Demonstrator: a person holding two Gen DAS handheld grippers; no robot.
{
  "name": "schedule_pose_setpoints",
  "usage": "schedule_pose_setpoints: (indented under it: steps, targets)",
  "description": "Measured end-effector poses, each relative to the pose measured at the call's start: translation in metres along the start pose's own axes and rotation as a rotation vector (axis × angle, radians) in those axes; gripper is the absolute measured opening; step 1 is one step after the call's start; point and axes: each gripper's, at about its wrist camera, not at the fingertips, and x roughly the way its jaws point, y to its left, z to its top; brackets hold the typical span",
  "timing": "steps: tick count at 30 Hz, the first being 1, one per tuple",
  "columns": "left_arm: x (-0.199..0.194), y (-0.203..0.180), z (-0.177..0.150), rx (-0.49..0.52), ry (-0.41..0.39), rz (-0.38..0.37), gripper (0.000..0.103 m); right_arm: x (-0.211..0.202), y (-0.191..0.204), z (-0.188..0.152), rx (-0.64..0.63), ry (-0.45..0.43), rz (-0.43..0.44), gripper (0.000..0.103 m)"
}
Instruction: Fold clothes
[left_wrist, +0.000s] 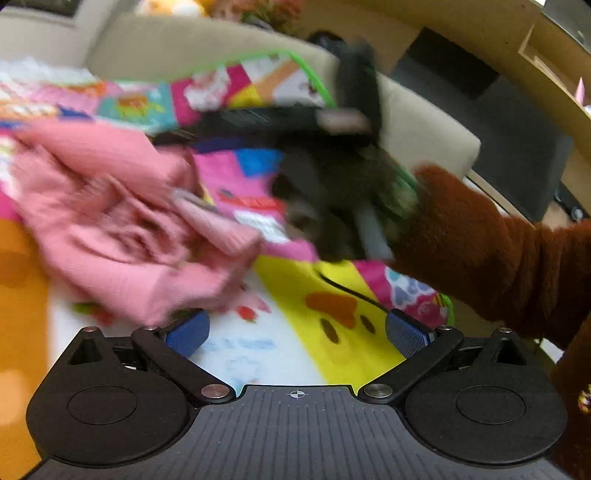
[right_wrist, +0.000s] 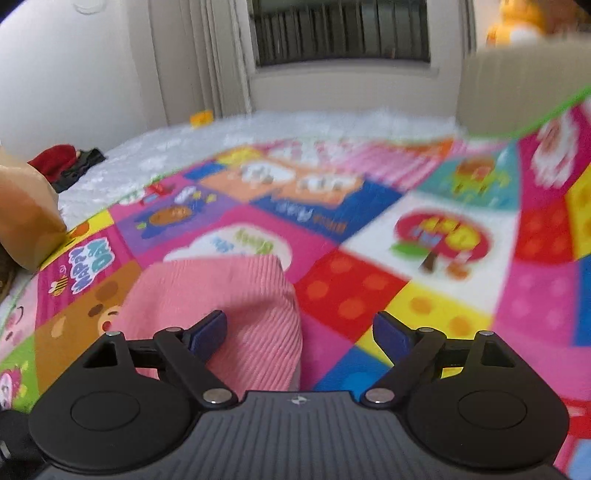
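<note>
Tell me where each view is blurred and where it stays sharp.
Left wrist view: heavy motion blur on the pink garment, the mat and the right gripper; only the left gripper is crisp. Right wrist view: mat smeared, worst far and right; the garment's ribbing and the right gripper stay sharp.

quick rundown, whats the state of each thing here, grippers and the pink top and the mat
left gripper: open, nothing between its fingers
right gripper: open, pink cloth lying between its fingers, not clamped
pink garment: crumpled in a heap, not folded
play mat: spread flat, far edge riding up against a beige cushion
brown sleeve: reaching in over the mat, the gripper it carries is blurred
</note>
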Motion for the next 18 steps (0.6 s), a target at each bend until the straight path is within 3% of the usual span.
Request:
schedule_pose_setpoints:
  steps: [3, 6, 7, 11, 18]
  targets:
    - [-0.034, 0.015, 0.009, -0.071, -0.103, 0.117, 0.103, -0.034, 0.023, -0.015, -0.102, -0.085, -0.016, 0.087]
    - [-0.054, 0.037, 0.019, -0.16, -0.187, 0.326, 0.103, -0.057, 0.056, -0.036, -0.216, -0.136, -0.037, 0.087]
    - [-0.057, 0.044, 0.021, -0.193, -0.201, 0.361, 0.103, -0.06, 0.066, -0.042, -0.252, -0.144, -0.039, 0.086]
    - [-0.059, 0.059, 0.021, -0.265, -0.224, 0.455, 0.103, -0.06, 0.104, -0.059, -0.359, -0.149, -0.041, 0.083]
    - [-0.035, 0.052, 0.01, -0.212, -0.139, 0.525, 0.103, -0.037, 0.099, -0.052, -0.311, -0.145, -0.183, 0.054]
